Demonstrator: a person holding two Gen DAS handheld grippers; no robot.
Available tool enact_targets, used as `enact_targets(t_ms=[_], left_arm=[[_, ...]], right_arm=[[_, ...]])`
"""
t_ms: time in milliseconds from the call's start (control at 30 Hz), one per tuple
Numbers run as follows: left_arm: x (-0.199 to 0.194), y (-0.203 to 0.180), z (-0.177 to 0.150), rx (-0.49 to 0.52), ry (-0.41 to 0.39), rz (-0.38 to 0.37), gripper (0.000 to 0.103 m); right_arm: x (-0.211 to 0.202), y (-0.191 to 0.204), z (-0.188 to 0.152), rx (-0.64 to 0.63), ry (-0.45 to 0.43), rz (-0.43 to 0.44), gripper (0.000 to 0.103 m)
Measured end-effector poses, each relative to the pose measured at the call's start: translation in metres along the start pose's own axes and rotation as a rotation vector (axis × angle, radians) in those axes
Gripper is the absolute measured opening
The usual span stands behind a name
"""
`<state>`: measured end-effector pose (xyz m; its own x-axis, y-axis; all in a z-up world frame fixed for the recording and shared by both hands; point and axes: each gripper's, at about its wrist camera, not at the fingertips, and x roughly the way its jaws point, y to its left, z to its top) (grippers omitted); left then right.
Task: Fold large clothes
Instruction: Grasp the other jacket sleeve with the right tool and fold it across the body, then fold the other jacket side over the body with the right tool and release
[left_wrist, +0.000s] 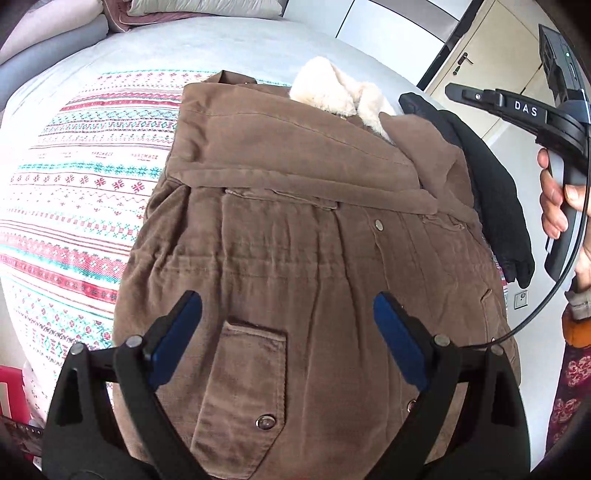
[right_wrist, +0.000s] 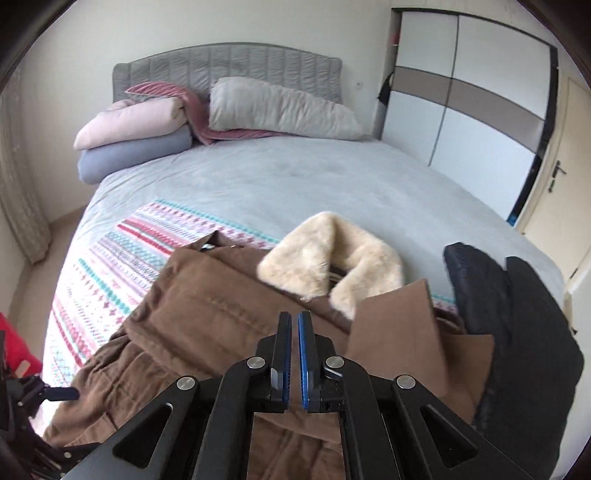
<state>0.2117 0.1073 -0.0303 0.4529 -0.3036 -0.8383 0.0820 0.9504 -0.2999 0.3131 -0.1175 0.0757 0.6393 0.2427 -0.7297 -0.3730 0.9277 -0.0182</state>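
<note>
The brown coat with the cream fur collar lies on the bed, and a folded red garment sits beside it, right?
Not quite: the garment beside the brown coat with its cream fur collar is black, not red, as the right wrist view shows. Both lie on the bed.

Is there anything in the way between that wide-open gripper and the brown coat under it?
Nothing visible. The left gripper hangs open right over the brown coat, with only bare fabric between its fingers. The black garment lies off to the coat's right side, clear of that path. The right gripper is shut and holds nothing.
</note>
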Motion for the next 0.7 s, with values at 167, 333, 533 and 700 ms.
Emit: enact_targets(t_ms=[167, 333, 533, 700], left_arm=[[0.004, -0.009, 0.016, 0.028, 0.003, 0.014, 0.094], [0.015, -0.039, 0.039, 0.088, -0.030, -0.038, 0.094], [0.043, -0.066, 0.065, 0.043, -0.017, -0.149, 0.094], [0.058, -0.070, 0.068, -0.017, 0.022, -0.190, 0.094]], right_arm=[[0.000, -0.033, -0.019, 0.068, 0.019, -0.038, 0.019], [-0.010, -0.130, -0.058, 0.322, 0.035, -0.041, 0.064], [0.026, -0.202, -0.122, 0.627, 0.137, 0.131, 0.064], [0.078, -0.220, -0.135, 0.815, 0.127, 0.236, 0.064]])
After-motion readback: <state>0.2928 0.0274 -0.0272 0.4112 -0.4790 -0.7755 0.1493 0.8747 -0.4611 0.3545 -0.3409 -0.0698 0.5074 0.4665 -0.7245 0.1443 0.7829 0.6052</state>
